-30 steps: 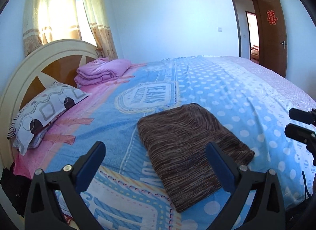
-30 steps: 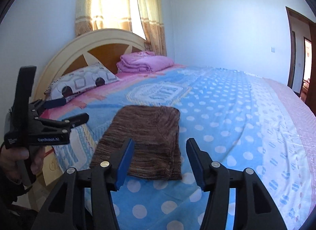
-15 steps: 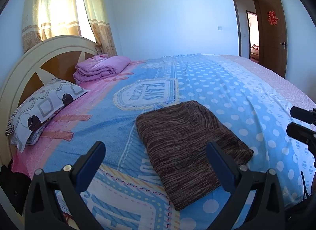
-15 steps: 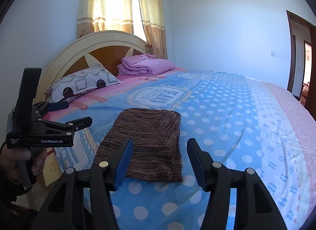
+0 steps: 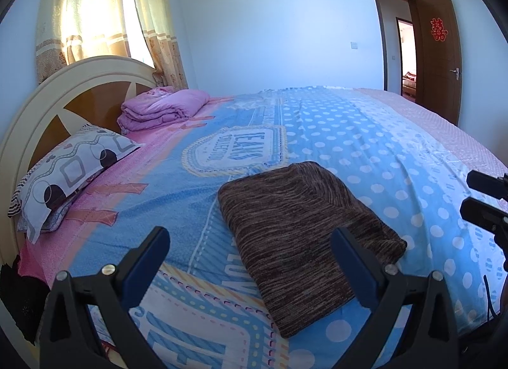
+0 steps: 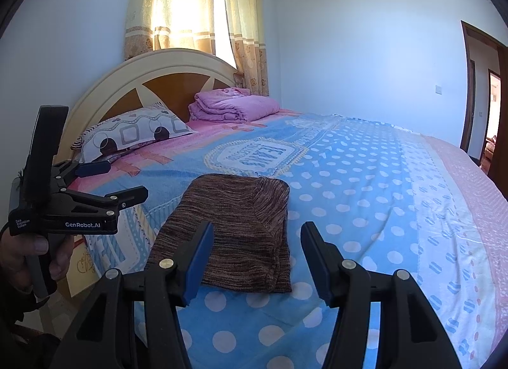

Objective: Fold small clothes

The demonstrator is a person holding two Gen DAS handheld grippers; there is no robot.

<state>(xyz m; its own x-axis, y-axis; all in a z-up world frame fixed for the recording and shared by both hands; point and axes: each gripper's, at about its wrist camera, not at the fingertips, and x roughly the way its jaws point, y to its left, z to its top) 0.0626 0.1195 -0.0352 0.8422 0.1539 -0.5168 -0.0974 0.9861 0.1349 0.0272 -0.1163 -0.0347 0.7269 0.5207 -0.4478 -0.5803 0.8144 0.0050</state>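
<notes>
Brown knit garment (image 5: 304,226) folded flat near bed (image 5: 397,147) front edge; left gripper (image 5: 250,254) and right gripper (image 6: 257,251) drawn back, fingers apart, empty; fold apparently complete.

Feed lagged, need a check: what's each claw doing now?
Left claw: open, holding nothing, above the bed.
Right claw: open, holding nothing, off the brown garment.
</notes>
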